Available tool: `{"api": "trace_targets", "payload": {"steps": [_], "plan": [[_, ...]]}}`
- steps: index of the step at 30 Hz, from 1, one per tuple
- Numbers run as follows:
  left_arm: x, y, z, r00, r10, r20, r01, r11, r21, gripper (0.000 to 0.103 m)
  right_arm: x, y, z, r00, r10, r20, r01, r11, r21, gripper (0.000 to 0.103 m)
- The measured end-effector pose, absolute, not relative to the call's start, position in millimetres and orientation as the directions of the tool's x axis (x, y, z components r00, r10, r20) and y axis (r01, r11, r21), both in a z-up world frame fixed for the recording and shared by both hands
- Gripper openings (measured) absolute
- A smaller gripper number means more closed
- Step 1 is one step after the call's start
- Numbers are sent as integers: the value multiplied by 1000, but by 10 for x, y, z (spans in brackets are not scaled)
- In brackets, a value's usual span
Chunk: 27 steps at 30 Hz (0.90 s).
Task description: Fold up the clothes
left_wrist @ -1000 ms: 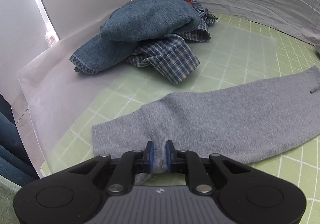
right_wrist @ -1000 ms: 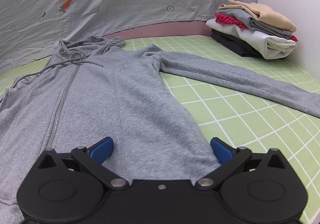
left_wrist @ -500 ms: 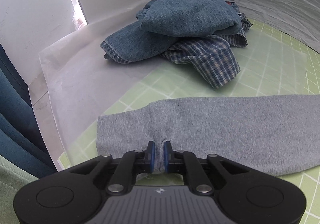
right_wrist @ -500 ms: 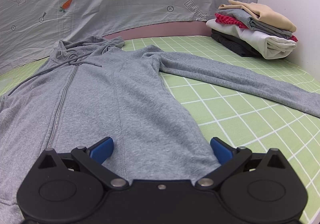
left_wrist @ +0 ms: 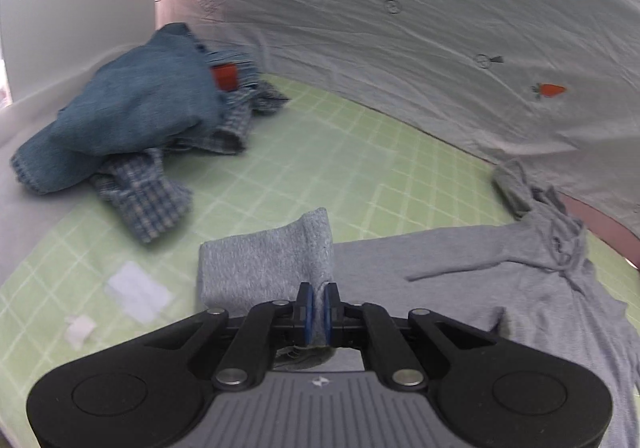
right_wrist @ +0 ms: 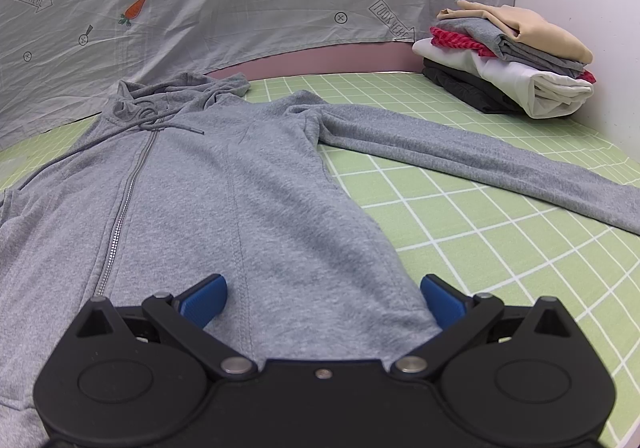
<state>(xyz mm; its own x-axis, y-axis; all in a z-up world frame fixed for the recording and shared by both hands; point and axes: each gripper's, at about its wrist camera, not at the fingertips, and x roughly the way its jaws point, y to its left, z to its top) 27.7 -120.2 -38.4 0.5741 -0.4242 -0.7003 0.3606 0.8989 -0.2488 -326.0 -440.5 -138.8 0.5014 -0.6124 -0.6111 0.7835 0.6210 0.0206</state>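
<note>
**Operator:** Holding the cuff end of the sleeve (left_wrist: 276, 260) in my left tool (left_wrist: 319, 306), pads pinched tight on one fold of grey cloth. The cuff is lifted off the mat and points toward the body of the hoodie (right_wrist: 224, 184), which lies face up on the green gridded bench (right_wrist: 500, 232), zip closed, hood toward the backdrop.

**Observer:** And your right?

**Operator:** My right tool (right_wrist: 322, 298) is spread wide, holding nothing, low over the hem on the hoodie's right half. The other sleeve (right_wrist: 480, 164) lies stretched out straight on the mat.

**Observer:** What worries you?

**Operator:** The grip, mostly. I've only a thin pinch of knit, so a quick pull could slide it out and drop the sleeve in a heap. Dragging is the other risk: the body isn't pinned, so hauling the sleeve across could tug the shoulder and wrinkle the front.

**Observer:** Anything nearby?

**Operator:** The jeans and checked shirt (left_wrist: 132, 136) sit heaped to my left, near enough that a wide swing might snag them. The folded stack (right_wrist: 512, 60) at the far right corner is well apart. I'd also watch the drawstring (right_wrist: 176, 126); folded under, it makes a lump.
</note>
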Motion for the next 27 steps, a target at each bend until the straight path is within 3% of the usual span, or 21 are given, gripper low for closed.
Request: {"api": "trace_targets", "payload": {"steps": [3, 5, 8, 10, 15, 21, 27], "plan": [[84, -1703, -361, 475, -561, -678, 488, 809, -328, 7, -3262, -4407, -1386, 502, -612, -611, 783, 621, 21, 103], [-79, -2010, -398, 419, -593, -688, 559, 765, -320, 16, -3262, -4408, -1386, 502, -612, -611, 783, 621, 21, 103], [-227, -2226, -499, 389, -563, -729, 583, 763, -279, 45, -3259, -4407, -1385, 500, -613, -612, 784, 620, 21, 103], [-239, -2172, -558, 390, -543, -744, 561, 780, -275, 70, -3253, -4405, -1380, 496, -614, -613, 787, 617, 18, 103], [-140, -1875, -736, 430, -396, -812, 492, 856, -157, 90, -3236, -4401, -1367, 486, -619, -617, 793, 609, 13, 103], [51, -1471, -935, 465, -211, -860, 399, 917, -10, 90, -3217, -4397, -1352, 473, -624, -622, 800, 599, 7, 103], [149, -1308, -1029, 454, -140, -880, 347, 937, 30, 93, -2839, -4198, -1097, 494, -654, -572, 782, 622, -35, 103]]}}
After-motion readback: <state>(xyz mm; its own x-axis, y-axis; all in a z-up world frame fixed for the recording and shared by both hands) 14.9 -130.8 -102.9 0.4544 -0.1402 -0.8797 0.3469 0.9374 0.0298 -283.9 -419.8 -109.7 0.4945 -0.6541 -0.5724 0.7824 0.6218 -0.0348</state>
